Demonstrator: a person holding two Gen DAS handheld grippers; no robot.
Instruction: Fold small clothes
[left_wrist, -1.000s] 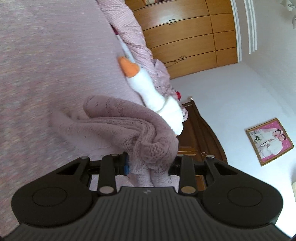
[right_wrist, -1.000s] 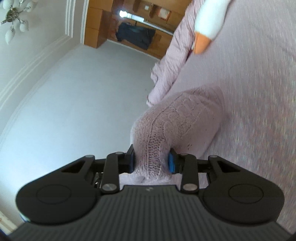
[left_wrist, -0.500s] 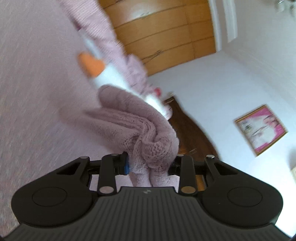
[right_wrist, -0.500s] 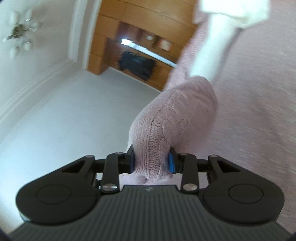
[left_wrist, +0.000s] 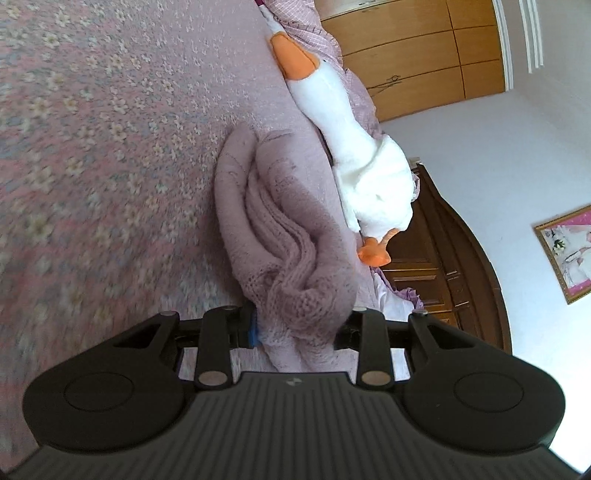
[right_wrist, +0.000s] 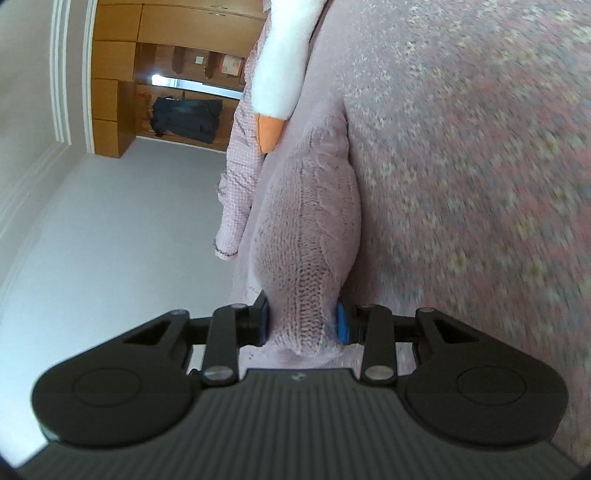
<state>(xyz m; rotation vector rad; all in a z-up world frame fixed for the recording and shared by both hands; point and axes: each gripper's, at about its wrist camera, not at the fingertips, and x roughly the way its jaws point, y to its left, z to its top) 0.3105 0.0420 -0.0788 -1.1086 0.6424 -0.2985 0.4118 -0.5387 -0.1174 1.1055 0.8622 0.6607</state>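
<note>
Left wrist view: our left gripper (left_wrist: 297, 328) is clamped on the bunched mauve knit sweater (left_wrist: 280, 236), which runs toward 12 o'clock across the floral bedspread (left_wrist: 110, 129), a plush goose (left_wrist: 354, 155) touching it at 1 o'clock. Right wrist view: our right gripper (right_wrist: 303, 326) pinches another knit fold (right_wrist: 306, 221) between its jaws.

Knit garment (left_wrist: 291, 236) bunches over the left gripper (left_wrist: 297, 328) pads, so the contact there is hidden. Same on the right gripper (right_wrist: 303, 326). Bedspread (right_wrist: 480, 184) is motion-blurred. Plush goose (right_wrist: 280, 62) is cut off by the top edge. Framed picture (left_wrist: 569, 251) is clipped at the right edge.
</note>
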